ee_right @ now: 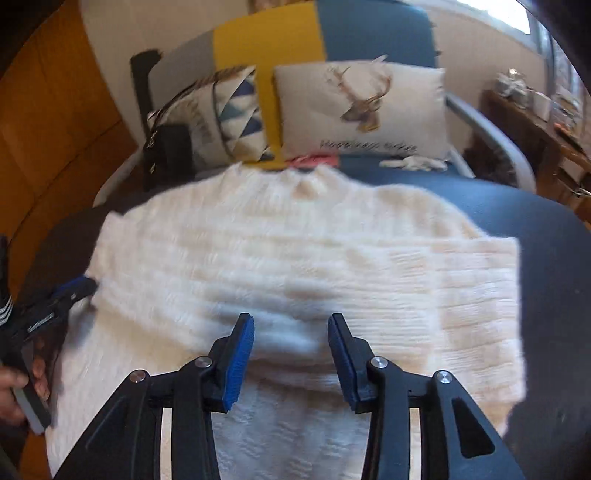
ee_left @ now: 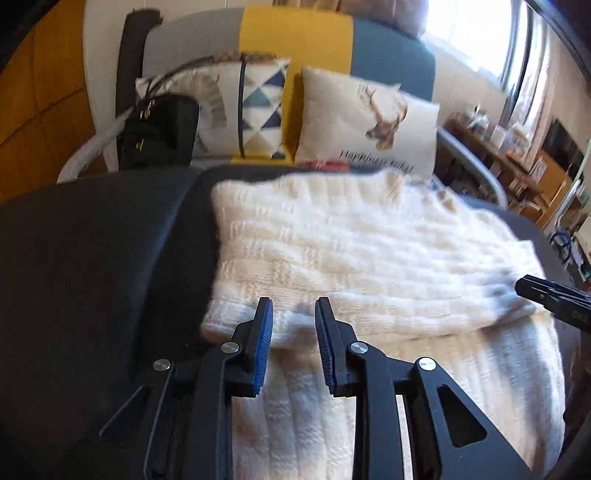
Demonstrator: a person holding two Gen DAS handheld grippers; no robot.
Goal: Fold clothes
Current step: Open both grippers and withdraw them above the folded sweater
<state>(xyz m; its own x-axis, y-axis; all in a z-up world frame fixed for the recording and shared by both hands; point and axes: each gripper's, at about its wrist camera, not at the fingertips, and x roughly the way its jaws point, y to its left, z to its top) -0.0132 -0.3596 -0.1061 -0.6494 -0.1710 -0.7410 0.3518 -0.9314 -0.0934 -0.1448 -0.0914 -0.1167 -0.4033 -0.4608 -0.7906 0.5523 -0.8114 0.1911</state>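
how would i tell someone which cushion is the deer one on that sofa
Look at the sofa with grey, yellow and blue back panels behind the white sweater. Two cushions lean there; the deer cushion is the right one, plain cream with an antlered head and script, unlike the triangle-patterned cushion.

- Left wrist view is looking down close over the sweater point(ee_left: 369, 251) left side.
- Right wrist view is looking down close over its right side; both are sharing the deer cushion point(ee_right: 362, 107).

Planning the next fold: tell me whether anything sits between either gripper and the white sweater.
Nothing visible does. The left gripper and right gripper both hover with open, empty jaws directly over the folded edge of the white sweater. The cushions lie beyond it, out of the way.
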